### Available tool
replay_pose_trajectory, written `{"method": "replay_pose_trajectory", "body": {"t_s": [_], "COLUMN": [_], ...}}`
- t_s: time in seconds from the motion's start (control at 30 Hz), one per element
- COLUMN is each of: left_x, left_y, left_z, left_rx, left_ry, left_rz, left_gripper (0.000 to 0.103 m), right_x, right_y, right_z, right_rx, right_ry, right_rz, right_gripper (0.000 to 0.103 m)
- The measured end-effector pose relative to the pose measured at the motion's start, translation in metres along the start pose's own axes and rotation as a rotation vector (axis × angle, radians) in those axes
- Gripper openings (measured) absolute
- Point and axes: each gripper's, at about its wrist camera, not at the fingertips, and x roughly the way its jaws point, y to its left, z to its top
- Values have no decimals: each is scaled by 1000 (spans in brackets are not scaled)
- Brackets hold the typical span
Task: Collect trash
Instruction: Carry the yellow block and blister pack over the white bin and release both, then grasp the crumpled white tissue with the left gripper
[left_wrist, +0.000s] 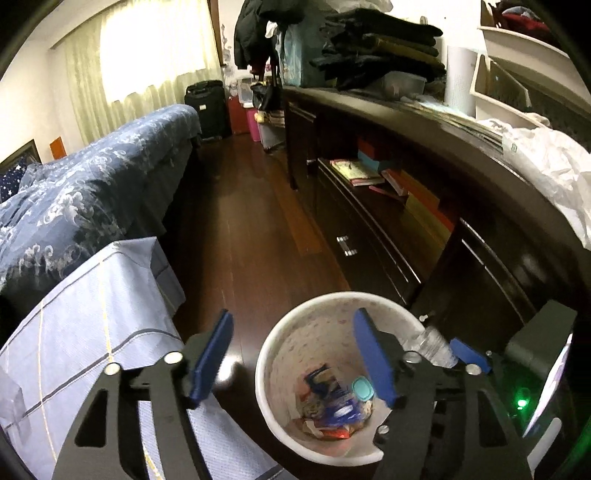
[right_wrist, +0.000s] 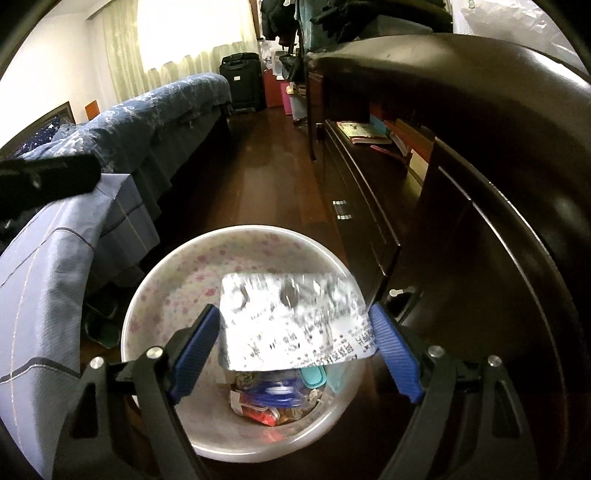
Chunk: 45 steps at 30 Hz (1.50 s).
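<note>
My right gripper, spread wide, has one silver foil blister pack between its fingers above one white round bin; grip unclear. My left gripper gapes, holding nothing.

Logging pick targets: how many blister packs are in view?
1: a blurred blister pack between the fingers of the open right gripper, above the bin. More could be buried in the bin's trash.

Blue floral bedspread (left), dark cabinet, black suitcase.
</note>
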Motion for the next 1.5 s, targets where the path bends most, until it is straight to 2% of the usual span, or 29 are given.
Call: {"method": "replay_pose_trajectory", "body": {"t_s": [0.07,0.23,0.4,0.63,0.7,0.87,1.17,1.33,1.5], "left_x": [-5,-19,-35,-70,-80,-116,-175,-184,-171], "left_y": [2,10,28,74,87,141,260,329,367], "left_z": [1,2,-6,-35,-44,-76,-162,-201,-210], "left_rx": [-4,-19,-52,-128,-153,-252,-541,-724,-798], "left_ry": [-25,-60,-68,-81,-84,-92,-54,-21,5], "left_rz": [12,40,78,173,193,301,480,539,569], "left_gripper": [85,96,99,99,99,99,99,99,99], "right_x": [1,-9,-32,-72,-82,-104,-143,-160,-163], "right_y": [1,1,8,47,63,114,225,282,335], "right_z": [0,0,2,0,-2,-7,-28,-35,-36], "right_rx": [-2,-8,-30,-96,-126,-232,-482,-598,-666], "right_ry": [4,-7,-41,-79,-85,-91,-122,-160,-162], "right_rz": [-10,-27,-22,56,83,152,299,346,407], "right_gripper": [91,93,95,97,98,98,98,98,98]}}
